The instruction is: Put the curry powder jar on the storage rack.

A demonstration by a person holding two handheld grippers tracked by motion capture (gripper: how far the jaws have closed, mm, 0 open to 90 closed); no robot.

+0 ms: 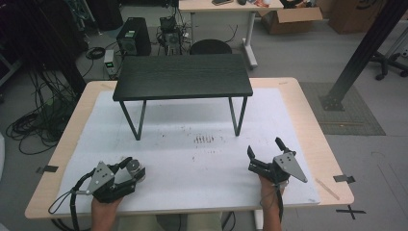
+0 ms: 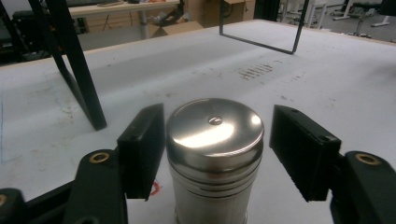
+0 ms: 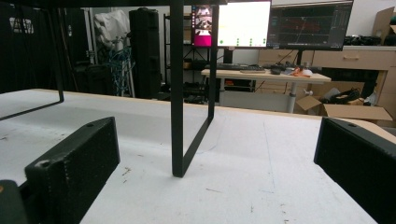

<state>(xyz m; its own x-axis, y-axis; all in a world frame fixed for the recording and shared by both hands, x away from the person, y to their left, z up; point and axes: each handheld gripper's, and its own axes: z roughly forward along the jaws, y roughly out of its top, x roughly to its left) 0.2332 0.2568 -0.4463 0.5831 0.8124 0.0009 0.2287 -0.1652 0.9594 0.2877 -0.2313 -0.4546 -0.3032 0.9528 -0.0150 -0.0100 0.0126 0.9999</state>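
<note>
At the bottom centre of the left gripper view a steel canister (image 2: 215, 158) stands upright on the white worktop (image 2: 327, 79), its polished lid shut so that nothing of its contents can be seen. The left gripper (image 2: 215, 154) has the canister between its two black pads: the left-hand pad (image 2: 142, 149) sits just beside or against the canister's wall, too close to tell which, while the right-hand pad (image 2: 299, 149) stands clear of it with a gap, so the gripper is not yet clamped on it. In the high view the same canister (image 1: 136, 168) sits at the lower left of the frame, near the worktop's front edge, with the left gripper (image 1: 130, 169) around it and the person's hand (image 1: 106, 209) coming up from the bottom edge. At the lower right of that view the right gripper (image 1: 264, 150) rests over the worktop (image 1: 192, 163) with its jaws spread wide and nothing between them, well apart from the canister. Farther back, across the upper middle of the high view, a small black table (image 1: 183, 77) stands on the worktop on thin metal legs. A cardboard box (image 1: 291, 19) with open flaps sits on the floor at the top right; its contents cannot be made out.
</note>
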